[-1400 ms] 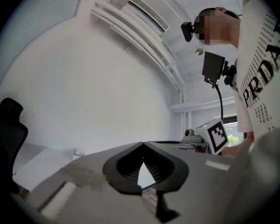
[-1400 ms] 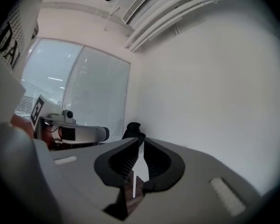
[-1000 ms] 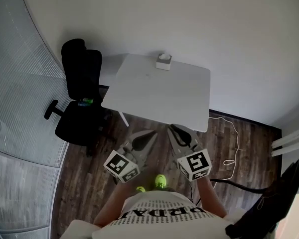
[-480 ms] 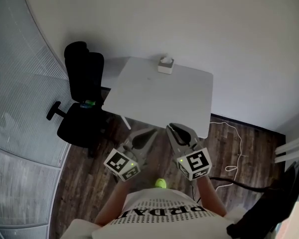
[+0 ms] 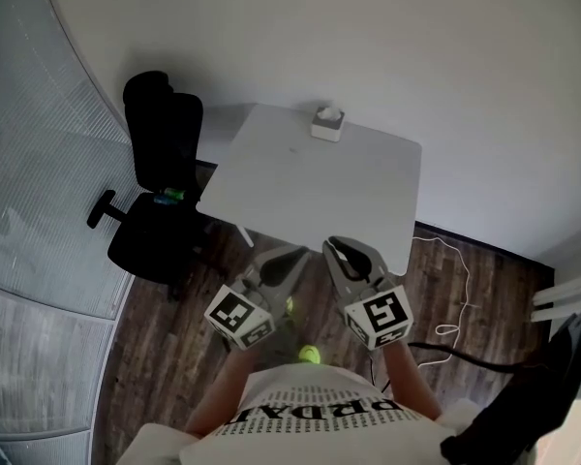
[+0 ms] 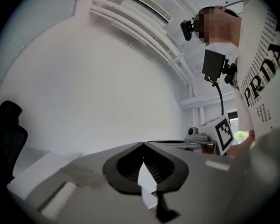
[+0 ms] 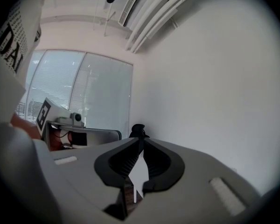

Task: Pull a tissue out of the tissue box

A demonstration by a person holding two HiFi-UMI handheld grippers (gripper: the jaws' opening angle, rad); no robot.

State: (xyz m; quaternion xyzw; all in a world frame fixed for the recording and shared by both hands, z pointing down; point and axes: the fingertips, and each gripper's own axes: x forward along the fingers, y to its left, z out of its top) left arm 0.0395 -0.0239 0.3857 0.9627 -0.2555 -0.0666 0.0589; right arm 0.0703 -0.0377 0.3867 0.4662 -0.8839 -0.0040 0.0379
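The tissue box (image 5: 326, 122), small and white with a tissue sticking up, stands at the far edge of the white table (image 5: 310, 187), close to the wall. Both grippers are held side by side over the wooden floor, short of the table's near edge and far from the box. My left gripper (image 5: 292, 255) is shut with nothing in it, and its tips meet in the left gripper view (image 6: 143, 143). My right gripper (image 5: 337, 247) is also shut and empty, with its tips together in the right gripper view (image 7: 141, 139). The table shows through the gap behind each pair of jaws.
A black office chair (image 5: 160, 197) stands left of the table. A white cable (image 5: 452, 289) lies on the dark wooden floor (image 5: 174, 356) at the right. A glass wall with blinds (image 5: 29, 211) runs along the left. A black stand (image 5: 523, 395) is at the bottom right.
The person has stepped a little toward the table, carrying both grippers along. The green shoes have shifted. Both pairs of jaws stay shut.
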